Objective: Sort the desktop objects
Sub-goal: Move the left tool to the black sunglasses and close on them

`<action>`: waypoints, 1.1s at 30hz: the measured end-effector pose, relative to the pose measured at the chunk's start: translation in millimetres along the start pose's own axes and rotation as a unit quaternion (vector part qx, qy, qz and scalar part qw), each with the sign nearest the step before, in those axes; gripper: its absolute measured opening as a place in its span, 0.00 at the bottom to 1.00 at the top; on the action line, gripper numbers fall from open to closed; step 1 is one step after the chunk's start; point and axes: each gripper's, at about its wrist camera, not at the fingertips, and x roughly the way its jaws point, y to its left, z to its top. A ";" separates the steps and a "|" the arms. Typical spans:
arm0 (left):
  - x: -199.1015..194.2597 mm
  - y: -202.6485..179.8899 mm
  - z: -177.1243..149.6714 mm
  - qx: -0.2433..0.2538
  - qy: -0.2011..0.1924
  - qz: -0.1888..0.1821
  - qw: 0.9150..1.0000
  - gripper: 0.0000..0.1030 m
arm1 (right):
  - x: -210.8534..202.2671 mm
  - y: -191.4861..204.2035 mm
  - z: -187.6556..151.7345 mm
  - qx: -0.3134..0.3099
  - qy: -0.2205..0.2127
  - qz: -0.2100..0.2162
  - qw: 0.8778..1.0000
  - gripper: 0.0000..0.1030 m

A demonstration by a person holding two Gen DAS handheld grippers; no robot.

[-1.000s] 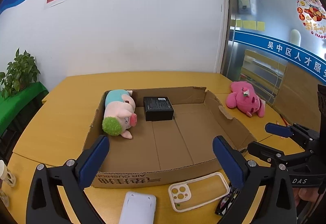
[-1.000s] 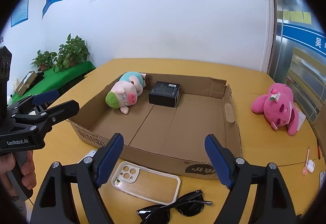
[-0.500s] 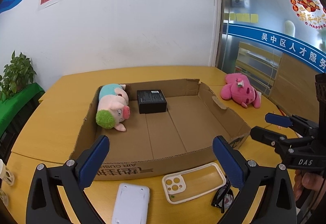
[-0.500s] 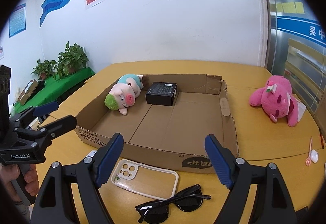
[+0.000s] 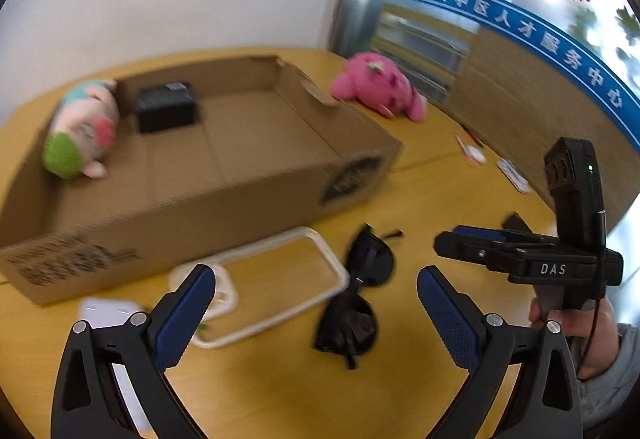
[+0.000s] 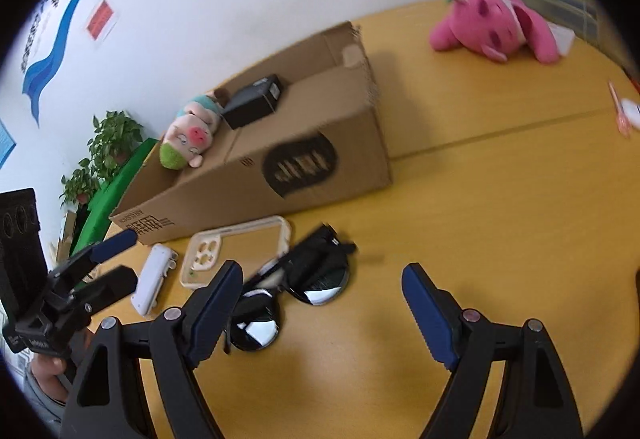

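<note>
A shallow cardboard box point(image 5: 240, 191) point(image 6: 344, 143) lies on the yellow table and holds a pig plush point(image 5: 80, 135) point(image 6: 188, 135) and a black box point(image 5: 166, 111) point(image 6: 256, 105). In front of it lie black sunglasses point(image 5: 356, 299) point(image 6: 304, 283), a beige phone case point(image 5: 276, 279) point(image 6: 236, 247) and a white device point(image 5: 108, 311) point(image 6: 154, 283). A pink plush point(image 5: 380, 87) point(image 6: 492, 23) lies right of the box. My left gripper point(image 5: 316, 311) is open, low over the sunglasses and case. My right gripper point(image 6: 320, 307) is open, just above the sunglasses; it also shows in the left wrist view point(image 5: 472, 239).
Small pens and cards point(image 5: 476, 155) lie at the table's right side, seen too in the right wrist view point(image 6: 624, 111). Potted plants on a green surface point(image 6: 104, 159) stand beyond the table's left end. A white wall is behind the box.
Both grippers have dropped and tilted down towards the table in front of the box. The sunglasses now lie close under both open grippers. Nothing on the table has moved.
</note>
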 end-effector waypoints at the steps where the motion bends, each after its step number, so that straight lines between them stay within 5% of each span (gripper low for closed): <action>1: 7.7 -3.6 -1.6 0.001 0.011 -0.010 1.000 0.98 | 0.0 -3.1 -2.9 0.005 0.002 0.001 1.000 0.80; 6: 46.9 -17.4 -8.7 0.021 0.065 -0.023 0.997 0.87 | -1.7 -12.3 -12.0 0.018 0.006 0.001 1.000 0.80; 12: 73.3 -21.5 -20.4 0.017 0.118 -0.033 0.992 0.55 | 0.5 -20.0 -19.3 0.029 0.014 0.003 0.999 0.80; 17: 73.9 -14.7 -24.7 -0.011 0.122 -0.034 0.992 0.25 | 5.8 -19.3 -22.7 0.032 0.023 0.015 0.999 0.80; 33: 51.4 -23.0 -40.7 -0.032 0.110 -0.066 0.991 0.25 | 32.7 12.5 -27.8 0.053 0.058 0.149 0.986 0.78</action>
